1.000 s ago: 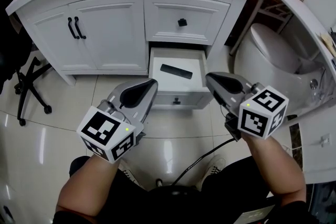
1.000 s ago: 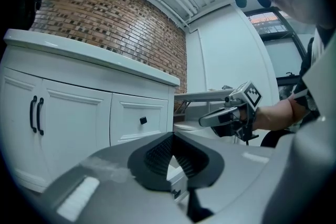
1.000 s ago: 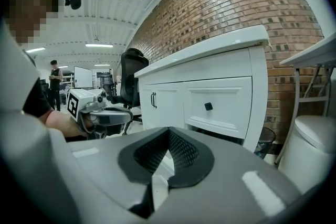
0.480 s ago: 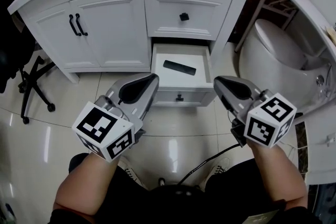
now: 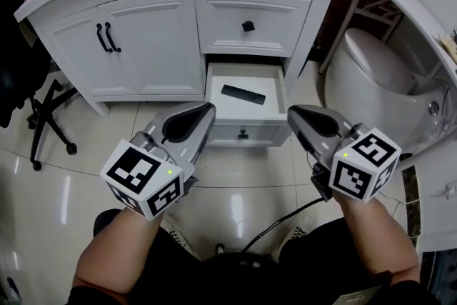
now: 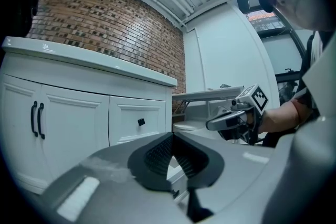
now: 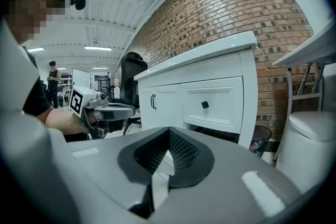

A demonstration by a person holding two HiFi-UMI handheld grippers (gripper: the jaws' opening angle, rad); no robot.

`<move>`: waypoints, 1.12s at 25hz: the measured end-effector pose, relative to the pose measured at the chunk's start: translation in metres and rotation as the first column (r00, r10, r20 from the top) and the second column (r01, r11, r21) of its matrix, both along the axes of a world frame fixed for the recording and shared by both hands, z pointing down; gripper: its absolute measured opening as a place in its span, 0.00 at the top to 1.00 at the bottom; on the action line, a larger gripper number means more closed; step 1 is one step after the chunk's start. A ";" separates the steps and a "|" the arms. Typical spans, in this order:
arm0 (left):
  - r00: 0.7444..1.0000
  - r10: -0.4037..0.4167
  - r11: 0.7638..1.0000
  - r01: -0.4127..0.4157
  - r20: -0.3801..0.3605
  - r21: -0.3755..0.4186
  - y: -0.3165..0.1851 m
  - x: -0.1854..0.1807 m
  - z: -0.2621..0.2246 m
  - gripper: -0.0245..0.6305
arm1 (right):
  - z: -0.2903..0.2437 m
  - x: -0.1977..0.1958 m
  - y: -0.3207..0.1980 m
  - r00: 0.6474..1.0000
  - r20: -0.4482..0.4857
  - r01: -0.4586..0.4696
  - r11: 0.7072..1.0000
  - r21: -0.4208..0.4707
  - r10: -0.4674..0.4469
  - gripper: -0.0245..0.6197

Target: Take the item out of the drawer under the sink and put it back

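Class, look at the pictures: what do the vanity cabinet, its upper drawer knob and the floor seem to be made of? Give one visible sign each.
Vanity cabinet: likely painted wood or board, satin white; framed panels.
Drawer knob: probably metal, matte black; material unsure.
Floor: glazed tile, glossy; light reflections and grout lines.

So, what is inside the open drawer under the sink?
One flat black item lies on the white floor of the open drawer; nothing else shows. Its rear part runs under the cabinet, hidden.
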State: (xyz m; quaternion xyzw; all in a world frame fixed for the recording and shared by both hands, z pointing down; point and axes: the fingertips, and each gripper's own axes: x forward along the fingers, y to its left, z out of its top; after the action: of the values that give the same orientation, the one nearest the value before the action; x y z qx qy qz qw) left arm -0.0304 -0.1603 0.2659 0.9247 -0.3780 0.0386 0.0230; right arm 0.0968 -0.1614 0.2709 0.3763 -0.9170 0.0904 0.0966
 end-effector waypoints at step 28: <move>1.000 -0.005 0.999 0.005 -0.010 0.031 0.061 -0.002 -0.019 0.95 | -0.019 0.004 0.073 0.999 0.053 0.003 1.000 0.006 -0.004 0.95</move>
State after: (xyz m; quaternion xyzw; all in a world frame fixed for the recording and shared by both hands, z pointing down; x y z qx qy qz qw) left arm -0.0329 -0.0990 0.2465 0.9241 -0.3809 0.0282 0.0103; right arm 0.1011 -0.0883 0.2516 0.3725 -0.9202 0.0973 0.0712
